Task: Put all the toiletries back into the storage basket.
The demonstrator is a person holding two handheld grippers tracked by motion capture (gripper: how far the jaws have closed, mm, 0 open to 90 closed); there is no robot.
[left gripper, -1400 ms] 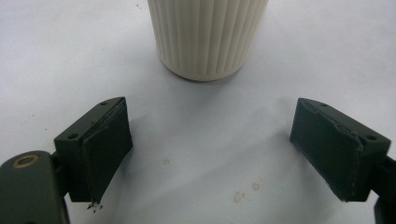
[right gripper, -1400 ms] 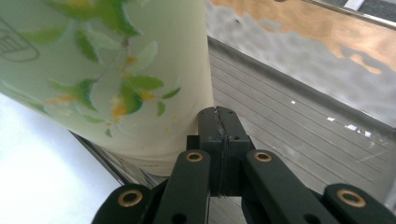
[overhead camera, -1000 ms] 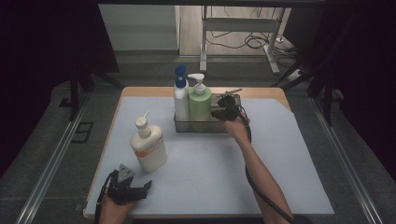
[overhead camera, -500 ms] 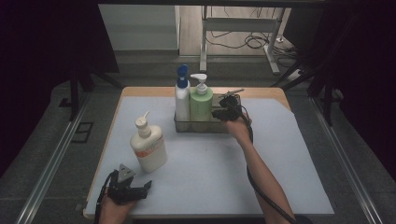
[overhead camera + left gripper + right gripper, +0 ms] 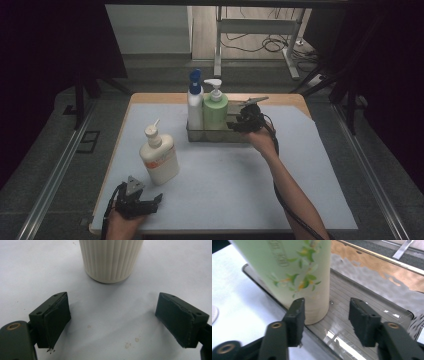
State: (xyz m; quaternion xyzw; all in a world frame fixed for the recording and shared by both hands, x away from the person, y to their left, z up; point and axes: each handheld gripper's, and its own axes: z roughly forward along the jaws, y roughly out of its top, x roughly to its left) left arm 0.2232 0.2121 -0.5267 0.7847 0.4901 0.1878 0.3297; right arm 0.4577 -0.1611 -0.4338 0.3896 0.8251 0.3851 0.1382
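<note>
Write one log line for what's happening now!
right tool: open, just released green bottle in tray | left tool: open, near white bottle

Tray's [image 5: 240,137] right half free beside green bottle [image 5: 215,113].

Right claw [image 5: 235,126] just opening; left claw [image 5: 150,202] agape.

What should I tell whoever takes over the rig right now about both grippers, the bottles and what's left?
Right gripper: open, its jaws have just been opening, nothing between them; it sits beside the green pump bottle, at the metal tray.
Left gripper: open, empty, at the near table edge, facing the cream pump bottle.
Done: green pump bottle and blue-capped bottle stand upright in the tray.
Left: probably the cream pump bottle, standing on the white mat outside the tray, goes in next; the tray's right part looks free.
</note>
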